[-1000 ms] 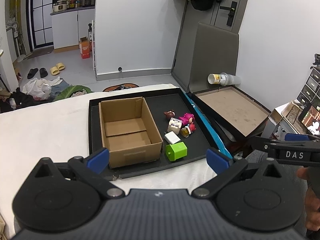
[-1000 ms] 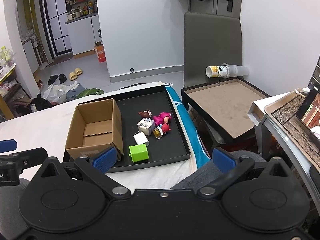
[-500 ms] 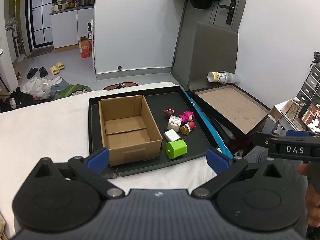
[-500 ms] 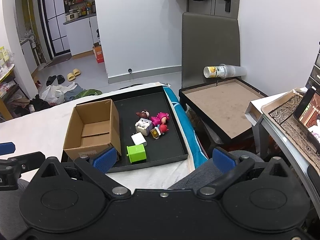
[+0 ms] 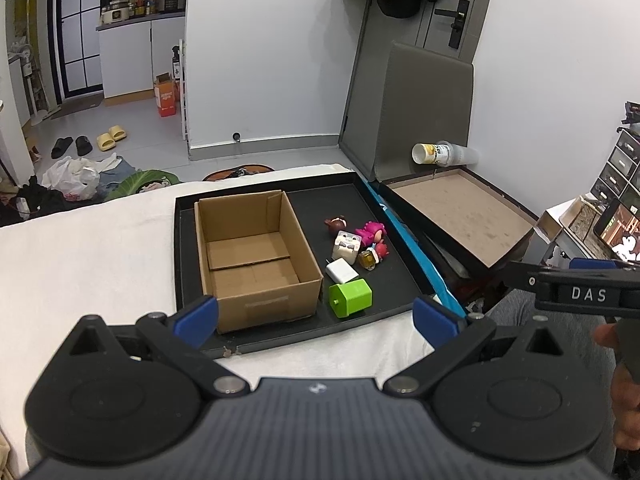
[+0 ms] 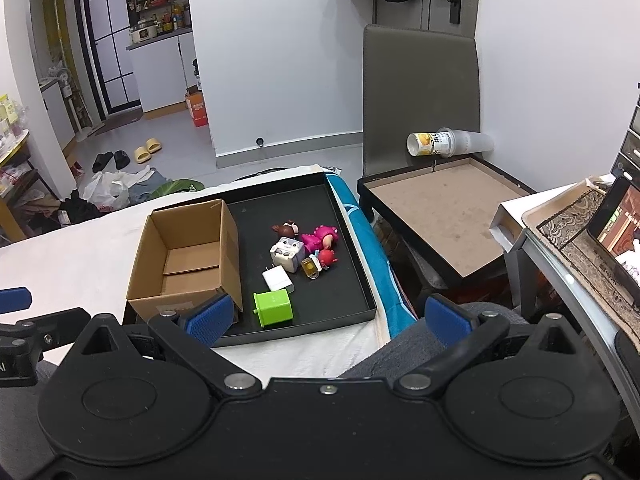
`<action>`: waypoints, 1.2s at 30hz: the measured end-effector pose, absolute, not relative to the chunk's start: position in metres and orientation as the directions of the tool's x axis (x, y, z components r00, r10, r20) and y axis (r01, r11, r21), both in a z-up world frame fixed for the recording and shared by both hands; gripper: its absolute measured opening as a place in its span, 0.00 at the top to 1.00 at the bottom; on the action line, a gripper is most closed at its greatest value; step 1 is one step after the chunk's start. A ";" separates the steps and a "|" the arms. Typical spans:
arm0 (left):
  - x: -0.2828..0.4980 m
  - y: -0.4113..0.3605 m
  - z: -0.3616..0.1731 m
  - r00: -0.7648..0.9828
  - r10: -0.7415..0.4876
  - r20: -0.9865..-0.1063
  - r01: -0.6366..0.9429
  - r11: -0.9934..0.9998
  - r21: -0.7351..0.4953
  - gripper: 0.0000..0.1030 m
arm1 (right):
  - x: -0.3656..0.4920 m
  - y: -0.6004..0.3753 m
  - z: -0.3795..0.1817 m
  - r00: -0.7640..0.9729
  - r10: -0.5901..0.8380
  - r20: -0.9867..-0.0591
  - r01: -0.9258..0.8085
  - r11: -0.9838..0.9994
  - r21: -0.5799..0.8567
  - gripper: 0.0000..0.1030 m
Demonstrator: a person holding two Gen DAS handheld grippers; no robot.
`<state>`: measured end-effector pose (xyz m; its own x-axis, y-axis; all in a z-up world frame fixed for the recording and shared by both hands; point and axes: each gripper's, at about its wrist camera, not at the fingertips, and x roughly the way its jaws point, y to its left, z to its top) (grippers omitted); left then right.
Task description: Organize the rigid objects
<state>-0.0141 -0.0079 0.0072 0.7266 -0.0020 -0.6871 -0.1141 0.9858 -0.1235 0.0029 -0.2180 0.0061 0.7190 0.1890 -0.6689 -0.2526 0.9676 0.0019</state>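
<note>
From the left wrist, the left tongs (image 5: 316,315) stand wide open and hold nothing, poised over the near rim of the shallow black tray (image 5: 400,276). An open brown cardboard box (image 5: 256,256) fills the tray's left half; the lime-green plastic cube (image 5: 351,298) lies just beside its right wall, a flat white charger (image 5: 342,271) behind it.

From the right wrist, the right tongs (image 6: 329,318) gape equally wide, empty, short of the tray (image 6: 352,264). The small toy figures (image 6: 304,246) cluster mid-tray, with bare floor toward its right wall.
</note>
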 end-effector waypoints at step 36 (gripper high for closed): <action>0.070 0.072 -0.082 0.609 -0.026 -0.793 -0.279 0.929 -0.245 0.03 | 0.105 -0.174 -0.069 0.516 0.213 -0.830 -0.342 0.939 0.028 0.00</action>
<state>0.0696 0.0721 -0.0819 0.6091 -0.0257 -0.7927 -0.2793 0.9285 -0.2447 0.1054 -0.1739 -0.0687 0.5161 0.2128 -0.8297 -0.3418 0.9394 0.0283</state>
